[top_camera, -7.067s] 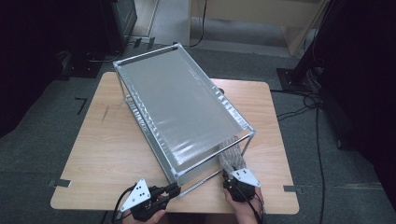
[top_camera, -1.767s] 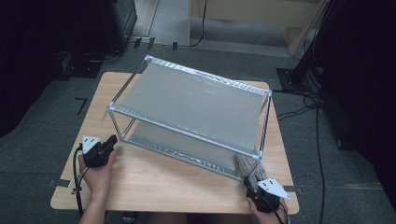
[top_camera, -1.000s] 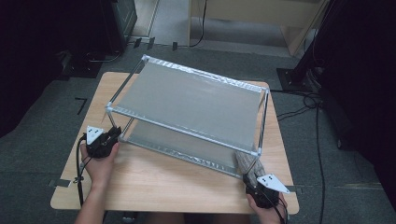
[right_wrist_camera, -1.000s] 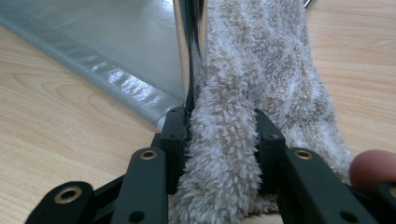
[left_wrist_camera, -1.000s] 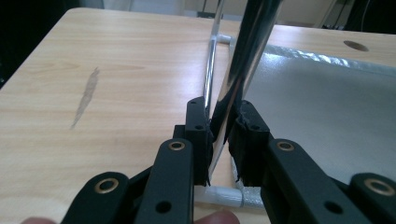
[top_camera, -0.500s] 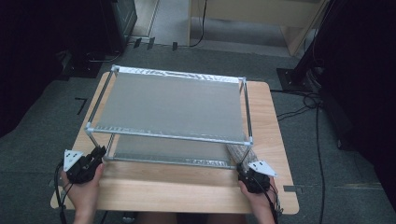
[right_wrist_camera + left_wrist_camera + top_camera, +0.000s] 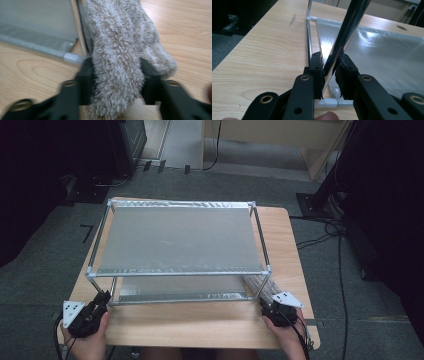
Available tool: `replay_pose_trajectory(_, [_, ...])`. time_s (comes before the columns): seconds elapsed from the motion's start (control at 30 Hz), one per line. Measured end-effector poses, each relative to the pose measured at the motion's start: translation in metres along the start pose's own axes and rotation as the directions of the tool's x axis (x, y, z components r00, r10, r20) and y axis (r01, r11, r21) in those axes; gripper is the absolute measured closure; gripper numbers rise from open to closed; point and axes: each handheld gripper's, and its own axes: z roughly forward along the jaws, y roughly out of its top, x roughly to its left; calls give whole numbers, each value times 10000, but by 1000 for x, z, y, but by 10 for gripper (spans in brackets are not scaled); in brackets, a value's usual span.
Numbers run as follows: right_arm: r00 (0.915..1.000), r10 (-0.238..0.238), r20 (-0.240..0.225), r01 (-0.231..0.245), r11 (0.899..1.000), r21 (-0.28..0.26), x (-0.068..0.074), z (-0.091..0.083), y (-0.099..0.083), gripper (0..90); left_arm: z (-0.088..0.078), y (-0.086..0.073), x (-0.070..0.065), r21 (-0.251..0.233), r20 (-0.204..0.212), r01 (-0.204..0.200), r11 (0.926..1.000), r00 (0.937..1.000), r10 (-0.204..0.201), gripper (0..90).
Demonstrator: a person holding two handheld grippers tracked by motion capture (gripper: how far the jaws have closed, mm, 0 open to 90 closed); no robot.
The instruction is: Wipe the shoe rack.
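The left gripper (image 7: 329, 75) is pinching a shiny metal post (image 7: 347, 32) of the rack (image 7: 180, 240) between its two black jaws, low down at the rack's near left corner, where a white plastic joint (image 7: 328, 102) is sitting just below the pads. The right gripper (image 7: 117, 82) is squeezing a thick, fuzzy beige cloth (image 7: 120, 50) that is filling the gap between its jaws, which have just been closing a little further on it; the cloth is hanging down at the rack's near right corner post, and whether the post itself is inside the grip I cannot tell. From above, the left gripper (image 7: 87, 312) and the right gripper (image 7: 277, 307) are sitting at the two near corners of the rack, each held in one of the person's hands coming in from the near edge. The rack, a two-tier frame of thin metal tubes with silvery grey fabric shelves, is standing squarely on the light wooden table (image 7: 200, 330), its long side facing the person and its far edge reaching the table's far side. Grey carpet is lying around the table.
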Motion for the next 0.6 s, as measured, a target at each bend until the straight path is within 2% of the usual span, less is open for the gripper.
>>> replay_pose_trajectory(0.03, [9996,230,162,-230,9997,25,1,0,0,634,0,0,0,-9,44,32,10000,10000,-32,762])
replay_pose_trajectory(0.13, [9972,507,555,-505,9987,-42,8,5,-1,670,-2,-3,-4,-16,247,38,10000,9997,-38,758])
replay_pose_trajectory(0.17, [9955,593,742,-590,9982,-63,11,6,-1,681,-2,-4,-6,-6,217,-81,10000,9997,81,760])
replay_pose_trajectory(0.23, [9899,870,1122,-847,9961,-244,13,11,1,683,-4,-6,-10,-21,239,-26,10000,9997,27,761])
replay_pose_trajectory(0.3, [9837,1482,1018,-1451,9887,-372,11,14,3,682,-4,-8,-14,-9,256,-87,10000,9996,88,762])
replay_pose_trajectory(0.37, [9701,2262,882,-2224,9736,-510,6,18,5,680,-5,-10,-20,58,378,-278,9996,9989,275,765])
replay_pose_trajectory(0.4, [9640,2451,1030,-2407,9692,-528,4,20,7,679,-5,-11,-23,77,503,-392,9992,9980,387,767])
replay_pose_trajectory(0.5, [9489,2785,1481,-2728,9603,-581,0,24,12,674,-5,-13,-28,92,587,-465,9989,9972,459,768])
replay_pose_trajectory(0.6, [9412,2954,1641,-2878,9552,-684,2,22,12,669,-6,-14,-30,93,581,-497,9987,9971,491,769])
